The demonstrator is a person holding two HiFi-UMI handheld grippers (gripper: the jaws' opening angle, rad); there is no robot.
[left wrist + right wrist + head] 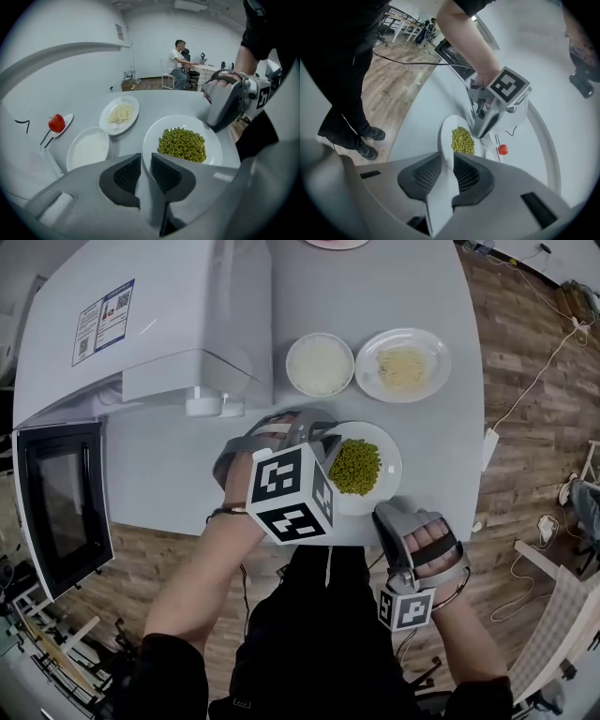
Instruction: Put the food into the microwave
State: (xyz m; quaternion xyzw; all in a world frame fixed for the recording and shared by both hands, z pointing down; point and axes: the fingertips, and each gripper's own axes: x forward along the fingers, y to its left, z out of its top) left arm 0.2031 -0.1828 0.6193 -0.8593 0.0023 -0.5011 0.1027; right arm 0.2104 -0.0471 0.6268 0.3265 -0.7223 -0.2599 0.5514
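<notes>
A white plate [386, 448] of green peas [356, 467] lies near the front edge of the grey table. My left gripper [323, 435] is at the plate's left rim. In the left gripper view the plate's [213, 146] edge runs into the narrow gap of the left gripper [146, 171]; I cannot see whether the pads press on it. My right gripper [386, 514] is at the near right rim. In the right gripper view the plate [446, 136] is seen edge-on, and its rim fills the gap of the right gripper [447, 173]. The microwave [141, 324] stands at the left.
The microwave's door [61, 507] hangs open past the table's front left corner. Behind the peas stand a bowl of rice [320, 364] and a plate of noodles [403, 365]. A tomato [56, 123] lies on a small dish farther back. A person sits at a desk in the background.
</notes>
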